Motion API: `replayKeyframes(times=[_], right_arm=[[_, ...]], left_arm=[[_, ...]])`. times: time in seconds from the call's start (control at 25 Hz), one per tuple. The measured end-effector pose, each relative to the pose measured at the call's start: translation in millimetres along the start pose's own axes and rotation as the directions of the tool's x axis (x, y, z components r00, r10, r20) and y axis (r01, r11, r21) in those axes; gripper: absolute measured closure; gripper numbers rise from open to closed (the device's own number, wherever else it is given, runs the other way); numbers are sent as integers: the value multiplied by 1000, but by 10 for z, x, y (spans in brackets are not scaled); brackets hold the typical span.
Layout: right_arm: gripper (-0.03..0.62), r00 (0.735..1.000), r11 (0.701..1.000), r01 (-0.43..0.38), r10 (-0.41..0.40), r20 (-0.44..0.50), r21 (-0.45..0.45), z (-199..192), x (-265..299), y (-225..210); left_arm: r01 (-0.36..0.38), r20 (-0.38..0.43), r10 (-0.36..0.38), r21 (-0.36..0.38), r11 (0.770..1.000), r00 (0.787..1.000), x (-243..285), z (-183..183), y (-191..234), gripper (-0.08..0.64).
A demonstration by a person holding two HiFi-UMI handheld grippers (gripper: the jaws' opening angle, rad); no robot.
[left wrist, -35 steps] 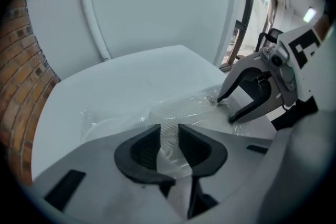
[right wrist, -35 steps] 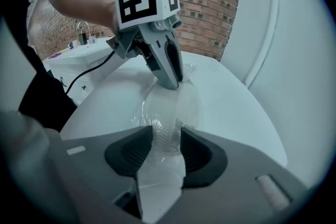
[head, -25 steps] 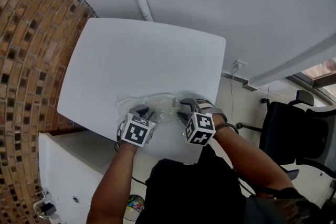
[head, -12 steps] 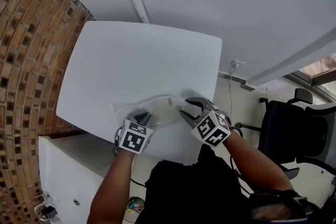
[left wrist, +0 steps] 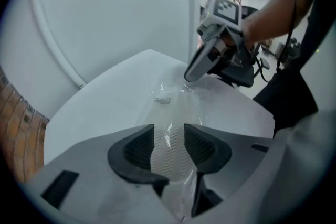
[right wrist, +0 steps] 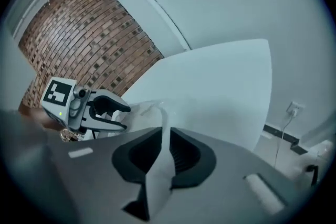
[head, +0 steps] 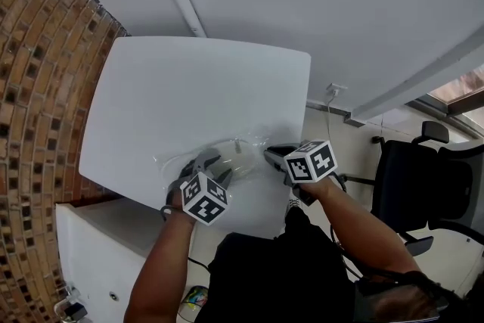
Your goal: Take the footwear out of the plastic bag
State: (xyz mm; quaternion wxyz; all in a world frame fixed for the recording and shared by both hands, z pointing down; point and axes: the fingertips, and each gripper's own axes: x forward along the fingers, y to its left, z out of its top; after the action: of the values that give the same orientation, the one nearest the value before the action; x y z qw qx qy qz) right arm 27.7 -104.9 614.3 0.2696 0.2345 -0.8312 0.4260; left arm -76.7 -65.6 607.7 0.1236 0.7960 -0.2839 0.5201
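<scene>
A clear plastic bag [head: 240, 153] lies near the front edge of the white table [head: 197, 87], with white footwear [left wrist: 167, 157] with a chevron sole inside it. My left gripper [head: 210, 161] points steeply down over the bag's left end. Its jaws have just been opening, and the footwear shows in the gap of the left gripper [left wrist: 169, 131], not pressed. My right gripper [head: 271, 155] is at the bag's right end. Its jaws have just been closing, and the right gripper [right wrist: 165, 136] pinches a strip of the plastic bag [right wrist: 160, 165].
A brick wall [head: 45, 72] runs along the left. A white cabinet [head: 98, 238] stands below the table's front left corner. A black office chair [head: 423, 193] is at the right, beyond a wall socket with a cable [head: 333, 91].
The left gripper has rolled and its jaws have spread over the bag. The right gripper has rolled, shifted right and closed on the bag's edge.
</scene>
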Motion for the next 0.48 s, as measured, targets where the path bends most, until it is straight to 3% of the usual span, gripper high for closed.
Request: replayKeyframes(times=[0.08,0.2,0.36,0.48], right_arm=[[572,998,1000,15,-16,-55,-20,-36,68,-8],[591,995,999,12,-16,-98,-40,-42,138,13],[585,996,999,-35,33,-88,-18,14,163,82],[545,994,997,-80,79,-79,-12,19,151,134]], left_arm=[[4,-35,-2,49,999,999,84,21,-35,379],[22,-27,-22,-11,1000,999,115,45,-14,436],[20,9,-20,-74,997,1000,95,-19,23,542],[15,67,-9,-93,996,998,49,-29,25,552]])
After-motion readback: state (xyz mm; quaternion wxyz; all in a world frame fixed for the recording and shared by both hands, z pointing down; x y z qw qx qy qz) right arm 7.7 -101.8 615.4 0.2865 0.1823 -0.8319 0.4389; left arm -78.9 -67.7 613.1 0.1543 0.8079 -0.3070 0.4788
